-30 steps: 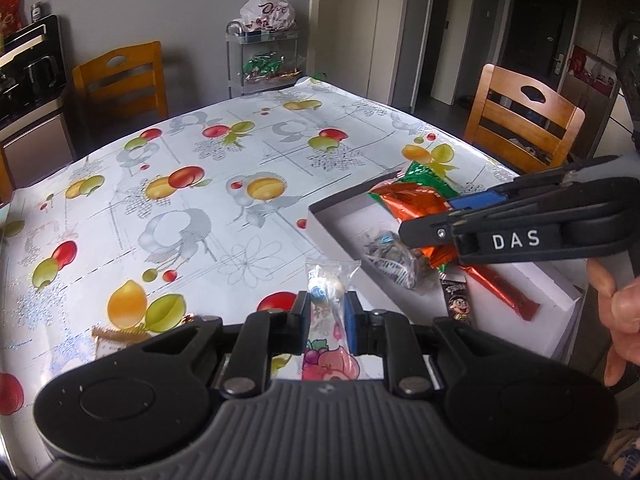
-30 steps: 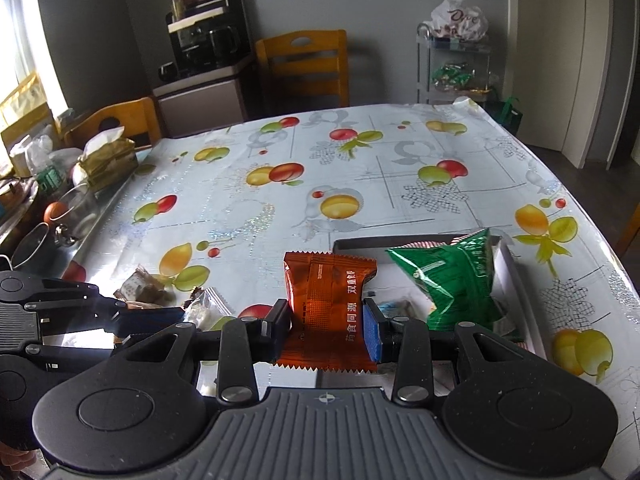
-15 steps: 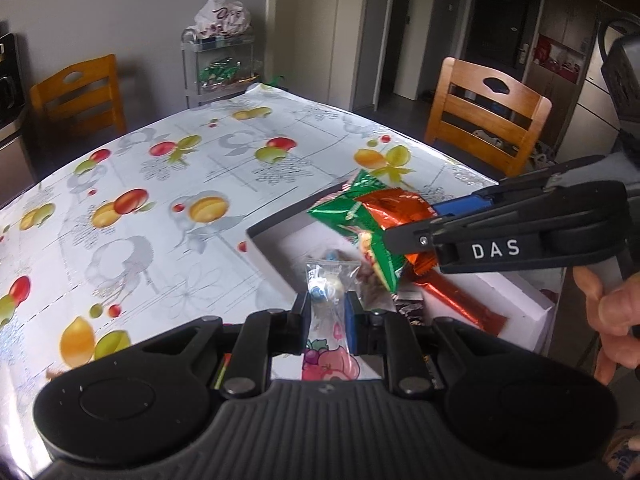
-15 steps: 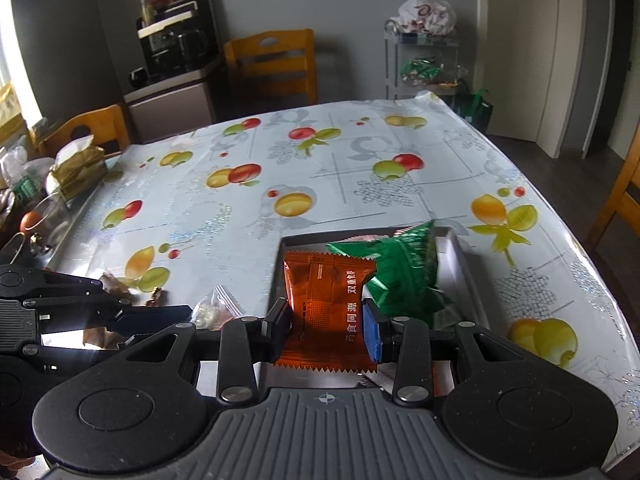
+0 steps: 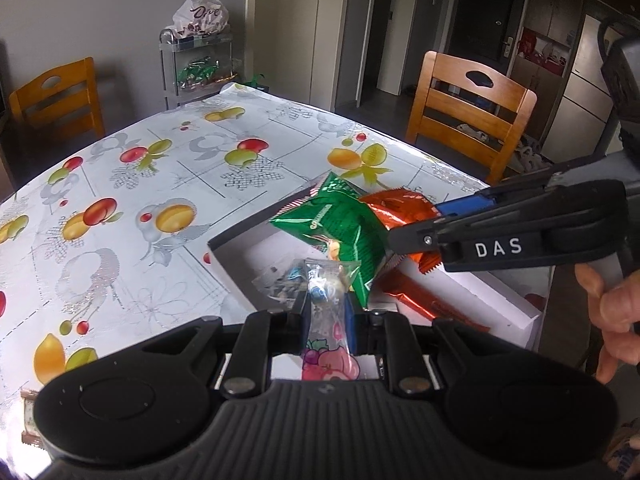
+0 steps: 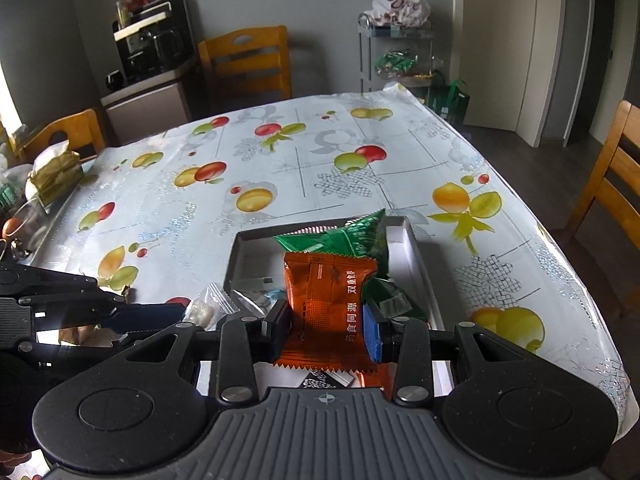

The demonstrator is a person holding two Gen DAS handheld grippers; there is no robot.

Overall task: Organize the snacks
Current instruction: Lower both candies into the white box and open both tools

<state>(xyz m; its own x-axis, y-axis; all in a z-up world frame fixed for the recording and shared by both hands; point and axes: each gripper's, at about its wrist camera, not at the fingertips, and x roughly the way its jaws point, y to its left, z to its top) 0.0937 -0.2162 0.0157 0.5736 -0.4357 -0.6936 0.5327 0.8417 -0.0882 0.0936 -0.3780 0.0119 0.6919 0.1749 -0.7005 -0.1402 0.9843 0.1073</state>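
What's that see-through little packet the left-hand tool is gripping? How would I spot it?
Find the white box near the edge of the fruit-print table. Over its near end, the left gripper pinches a clear candy bag. Unlike the green packet and orange packet nearby, it is transparent.

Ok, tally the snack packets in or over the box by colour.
Green packet: 1
Orange packet, orange stick: 2
Clear bag, clear packet: 2
Black packet: 1
Total: 6
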